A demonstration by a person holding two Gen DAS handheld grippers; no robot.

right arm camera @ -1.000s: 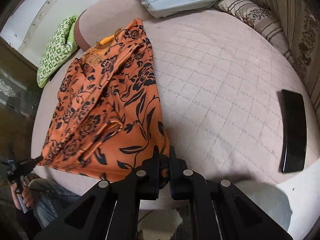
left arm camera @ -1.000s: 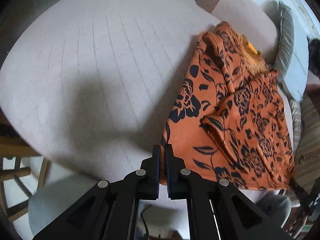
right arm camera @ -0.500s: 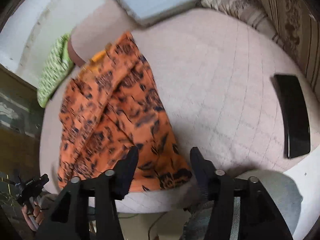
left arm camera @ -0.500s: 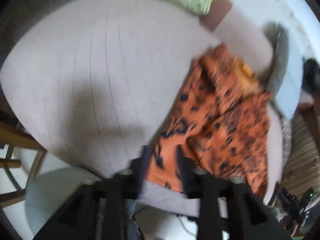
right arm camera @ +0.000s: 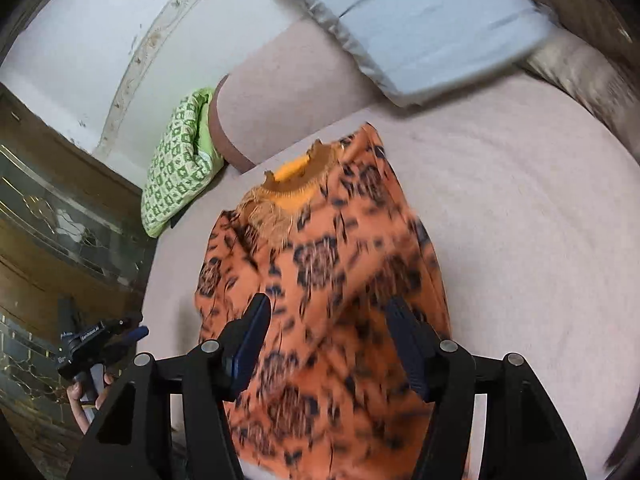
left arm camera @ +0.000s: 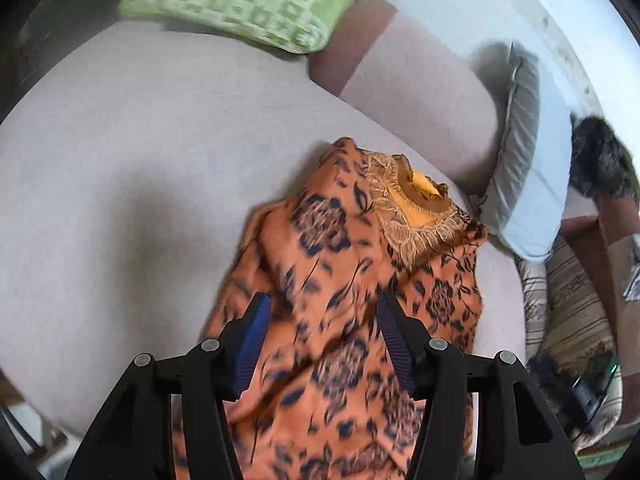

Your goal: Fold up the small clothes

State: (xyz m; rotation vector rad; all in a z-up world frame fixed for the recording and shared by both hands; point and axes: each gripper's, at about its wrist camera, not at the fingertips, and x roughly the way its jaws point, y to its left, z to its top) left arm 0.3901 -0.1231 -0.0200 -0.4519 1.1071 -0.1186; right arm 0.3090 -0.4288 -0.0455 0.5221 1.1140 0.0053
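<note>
now both grippers stand empty over the orange floral garment (left arm camera: 360, 304), which lies on the pale quilted bed cover (left arm camera: 132, 184) with its yellow-lined, lace-edged neckline (left arm camera: 416, 196) toward the far side, near the grey pillow (left arm camera: 528, 168)

a second ago each gripper was pinched shut on the garment's near hem; the jaws of both have just been opening, and the cloth is released. the left gripper (left arm camera: 322, 326) has its jaws parted about halfway, the fabric lying below and between the pads, not pressed. the right gripper (right arm camera: 326, 328) is likewise parted, a little wider, nothing clamped

compared with a second ago the garment looks shorter and bunched toward the neckline, the near hem carried up over the body of the cloth; motion blur hides the exact edge

judgement: one lengthwise fold is laid and let go. the next move probably calls for a fresh grip at a side edge, to fold across. the green checked pillow (right arm camera: 180, 160) sits well apart
</note>
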